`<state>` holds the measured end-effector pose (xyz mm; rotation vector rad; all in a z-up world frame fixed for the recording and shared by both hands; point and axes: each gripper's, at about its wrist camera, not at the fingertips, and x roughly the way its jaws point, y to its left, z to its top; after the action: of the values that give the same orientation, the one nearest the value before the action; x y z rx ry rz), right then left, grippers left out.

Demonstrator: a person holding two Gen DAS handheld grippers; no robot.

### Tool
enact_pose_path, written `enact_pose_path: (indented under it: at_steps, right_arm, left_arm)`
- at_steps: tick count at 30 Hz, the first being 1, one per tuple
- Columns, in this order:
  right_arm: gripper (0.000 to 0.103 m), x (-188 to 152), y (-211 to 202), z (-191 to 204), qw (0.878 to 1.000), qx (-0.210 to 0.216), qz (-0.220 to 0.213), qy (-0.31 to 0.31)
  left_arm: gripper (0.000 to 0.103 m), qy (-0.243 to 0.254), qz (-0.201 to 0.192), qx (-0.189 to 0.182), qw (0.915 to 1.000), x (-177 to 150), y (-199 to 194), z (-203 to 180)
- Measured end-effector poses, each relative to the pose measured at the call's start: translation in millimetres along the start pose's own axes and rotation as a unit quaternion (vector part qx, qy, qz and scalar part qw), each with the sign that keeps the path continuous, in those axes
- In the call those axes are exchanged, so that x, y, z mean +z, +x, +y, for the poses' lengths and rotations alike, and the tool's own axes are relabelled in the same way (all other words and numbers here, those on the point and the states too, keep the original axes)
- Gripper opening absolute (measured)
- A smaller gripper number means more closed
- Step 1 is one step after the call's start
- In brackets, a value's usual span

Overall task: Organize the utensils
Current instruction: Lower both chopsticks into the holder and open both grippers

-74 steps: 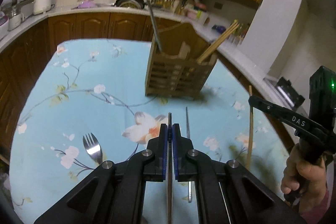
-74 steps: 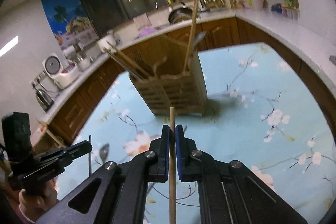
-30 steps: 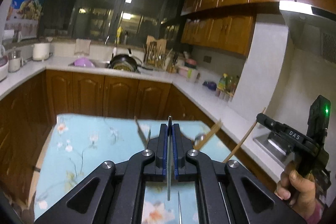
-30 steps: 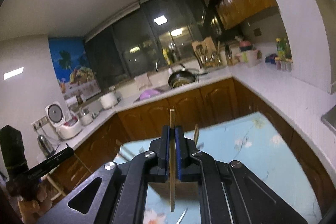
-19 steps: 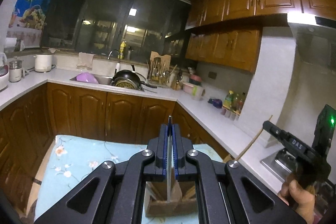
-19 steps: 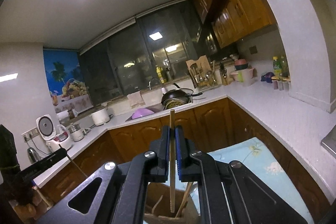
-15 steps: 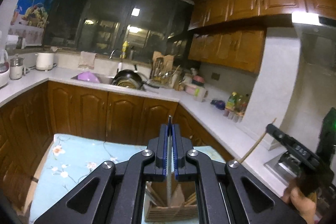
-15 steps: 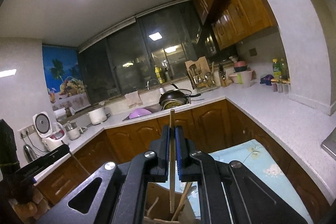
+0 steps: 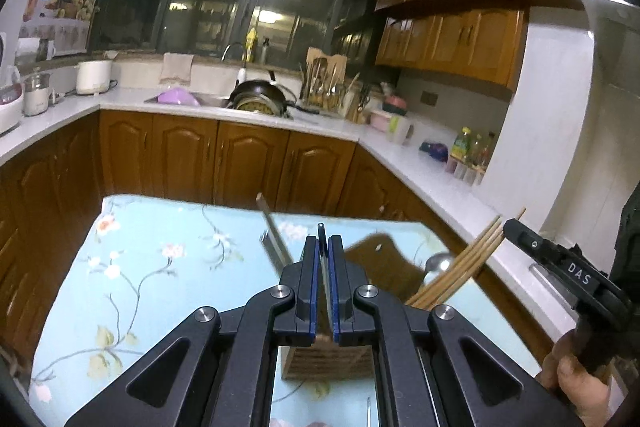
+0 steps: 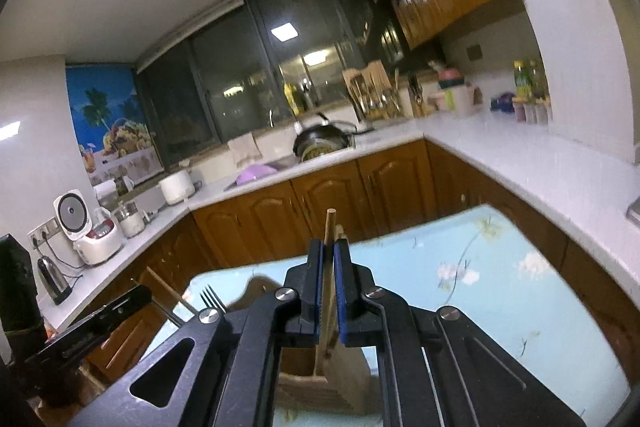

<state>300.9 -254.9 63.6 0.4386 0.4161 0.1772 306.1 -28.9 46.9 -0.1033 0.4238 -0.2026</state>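
A slatted wooden utensil holder [image 9: 326, 361] stands on the floral blue table [image 9: 160, 267], right below both grippers. It holds wooden chopsticks [image 9: 460, 271], a metal spoon [image 9: 438, 263] and a flat metal handle [image 9: 272, 231]. My left gripper [image 9: 325, 251] is shut on a thin metal utensil [image 9: 322, 267] that points down into the holder. My right gripper [image 10: 329, 255] is slightly parted around a wooden chopstick [image 10: 329, 239] whose lower end sits inside the holder [image 10: 316, 383]. A fork [image 10: 212, 299] stands in the holder at the left.
Another thin metal utensil [image 9: 368, 413] lies on the table in front of the holder. Brown cabinets and a white L-shaped counter [image 9: 248, 115] with a wok, rice cooker and bottles ring the table. The right gripper shows at the right edge of the left wrist view [image 9: 560, 267].
Both grippers have lowered their utensils into the holder. The right gripper's jaws have parted a little around the chopstick. More chopsticks now show beside the right gripper.
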Motion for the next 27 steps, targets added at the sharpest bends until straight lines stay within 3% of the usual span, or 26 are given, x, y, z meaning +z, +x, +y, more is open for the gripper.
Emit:
enact_pose_path:
  at_steps: [5, 20, 25, 27]
  right_arm:
    - [0.006, -9.0, 11.6, -4.9, 0.999, 0.002, 0.031, 0.007]
    - [0.007, -6.8, 13.3, -4.4, 0.999, 0.002, 0.041, 0.010]
    - [0.014, -8.5, 12.1, -7.2, 0.999, 0.006, 0.043, 0.019]
    - [0.024, -8.3, 10.4, -10.1, 0.999, 0.006, 0.044, 0.022]
  left_arm:
    - [0.002, -0.003, 0.004, 0.006, 1.0000, 8.0, -5.6, 1.9]
    - [0.004, -0.013, 0.011, 0.009, 0.9998, 6.9, -7.1, 11.5]
    - [0.007, -0.018, 0.018, 0.010, 0.9996, 8.3, -8.8, 11.8]
    - [0.014, -0.023, 0.022, 0.012, 0.9994, 8.2, -10.9, 12.6]
